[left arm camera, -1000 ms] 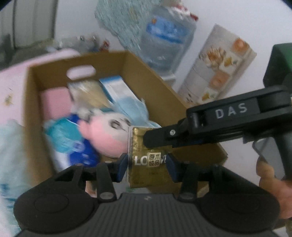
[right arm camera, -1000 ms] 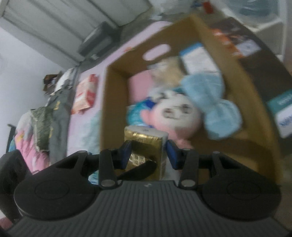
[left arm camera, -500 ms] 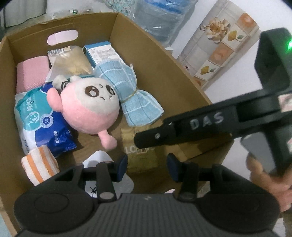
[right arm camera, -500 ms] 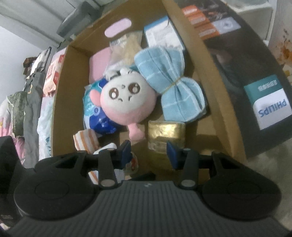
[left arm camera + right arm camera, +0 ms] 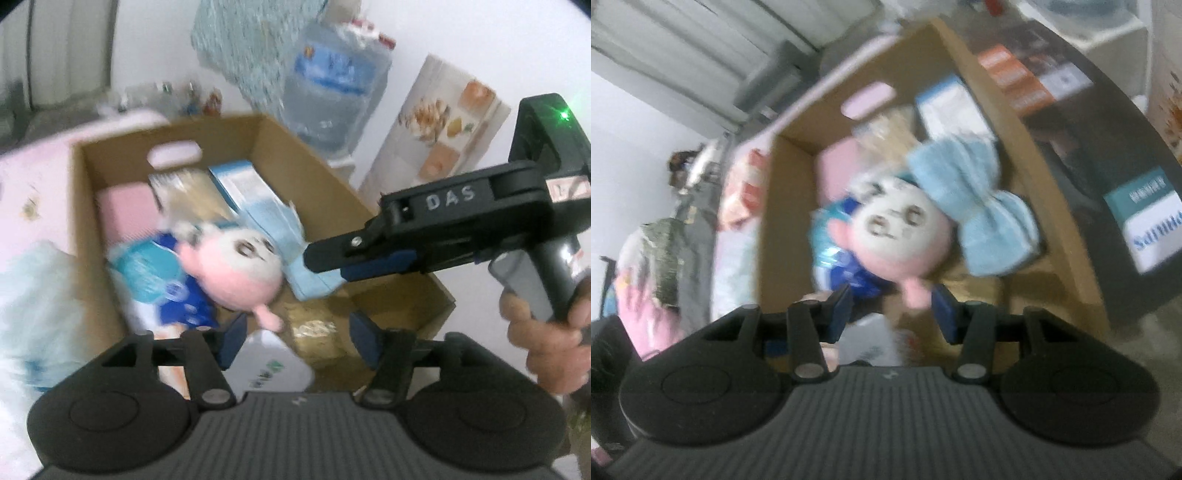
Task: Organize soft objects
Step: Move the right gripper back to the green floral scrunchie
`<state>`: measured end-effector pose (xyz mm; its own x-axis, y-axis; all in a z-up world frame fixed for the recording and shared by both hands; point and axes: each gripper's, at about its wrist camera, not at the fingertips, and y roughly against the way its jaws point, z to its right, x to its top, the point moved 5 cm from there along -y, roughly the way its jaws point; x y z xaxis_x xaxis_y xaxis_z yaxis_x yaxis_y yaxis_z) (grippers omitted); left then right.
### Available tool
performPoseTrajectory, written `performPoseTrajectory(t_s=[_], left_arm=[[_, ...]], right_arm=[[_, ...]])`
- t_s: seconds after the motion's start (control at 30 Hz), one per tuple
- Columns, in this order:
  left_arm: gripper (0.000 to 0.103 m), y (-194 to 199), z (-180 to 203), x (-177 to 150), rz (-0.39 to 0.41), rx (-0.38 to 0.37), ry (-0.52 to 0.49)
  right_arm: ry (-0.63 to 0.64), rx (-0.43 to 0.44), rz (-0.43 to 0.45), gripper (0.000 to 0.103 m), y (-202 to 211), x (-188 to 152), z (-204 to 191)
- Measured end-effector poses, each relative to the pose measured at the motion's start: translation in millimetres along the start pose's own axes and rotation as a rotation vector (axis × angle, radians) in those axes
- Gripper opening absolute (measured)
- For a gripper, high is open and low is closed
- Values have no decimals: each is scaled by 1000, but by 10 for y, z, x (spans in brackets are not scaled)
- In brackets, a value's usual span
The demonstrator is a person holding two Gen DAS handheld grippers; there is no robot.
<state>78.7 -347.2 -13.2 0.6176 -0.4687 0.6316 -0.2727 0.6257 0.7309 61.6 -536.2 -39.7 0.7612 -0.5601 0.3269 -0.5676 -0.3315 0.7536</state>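
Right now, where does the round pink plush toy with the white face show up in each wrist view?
Left wrist view: the round pink plush toy lies left of centre, inside the brown cardboard box.
Right wrist view: it sits near centre, above the gripper's fingers.
Shared landmark: the light blue cloth tied like a bow, touching the toy's right side in both.

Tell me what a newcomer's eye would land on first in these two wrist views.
First the pink plush toy with its white face, lying in the middle of the open cardboard box. Next, the light blue cloth tied like a bow beside it, toward the box's right wall. Then the right claw reaching in over the box from the right of the left wrist view, its jaws opening with nothing between them, while a gold packet lies on the box floor.
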Motion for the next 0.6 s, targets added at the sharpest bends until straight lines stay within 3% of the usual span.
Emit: performPoseTrajectory(t_s=[0.23,0.43,0.6], left_arm=[[72,747,-686,-214,139,188,19],[72,1274,-1537,-573,212,388,162],[72,1430,-2106,-898,201,566,244]], right_arm=[[117,145,19,51,-97,-48,-798],[234,235,-81,51,-619,-158,-1651],[304,310,-183,51,-1175,-229,-2409]])
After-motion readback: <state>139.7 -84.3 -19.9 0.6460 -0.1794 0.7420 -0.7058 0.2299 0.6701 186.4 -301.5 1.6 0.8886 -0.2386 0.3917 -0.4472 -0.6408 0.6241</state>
